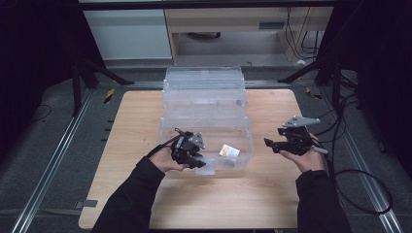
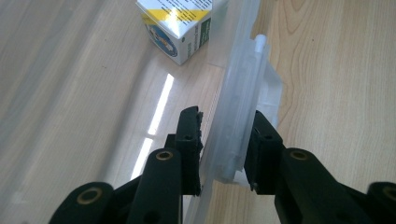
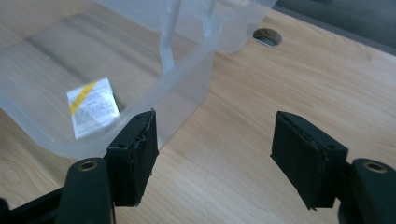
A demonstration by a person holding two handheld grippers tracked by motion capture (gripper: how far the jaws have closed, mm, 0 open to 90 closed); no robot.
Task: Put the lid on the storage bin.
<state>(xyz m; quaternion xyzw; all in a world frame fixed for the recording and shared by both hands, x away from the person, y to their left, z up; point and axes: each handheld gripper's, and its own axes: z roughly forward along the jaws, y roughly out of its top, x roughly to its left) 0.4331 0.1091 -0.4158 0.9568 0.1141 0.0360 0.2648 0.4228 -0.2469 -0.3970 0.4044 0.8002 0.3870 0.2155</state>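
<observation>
A clear plastic box [image 1: 245, 141] stands in the middle of the wooden table [image 1: 218, 199], its lid [image 1: 204, 85] tipped open behind it. A small white carton [image 1: 229, 151] with a yellow stripe lies inside on the bottom. My left gripper [image 1: 199, 162] is at the box's front wall; in the left gripper view its jaws straddle the front latch flap [image 2: 243, 79] and both pads press on it, with the carton [image 2: 180, 28] beyond. My right gripper [image 1: 269, 144] hovers right of the box, open with nothing between its jaws [image 3: 212, 149]; the box [image 3: 187, 93] and carton [image 3: 92, 107] show ahead of it.
Bare wood lies in front of the box and on both sides of it. A round cable hole [image 3: 267, 36] sits in the tabletop past the box. Black cables [image 1: 359, 184] trail off the table's right edge. Metal rails run along the floor on both sides.
</observation>
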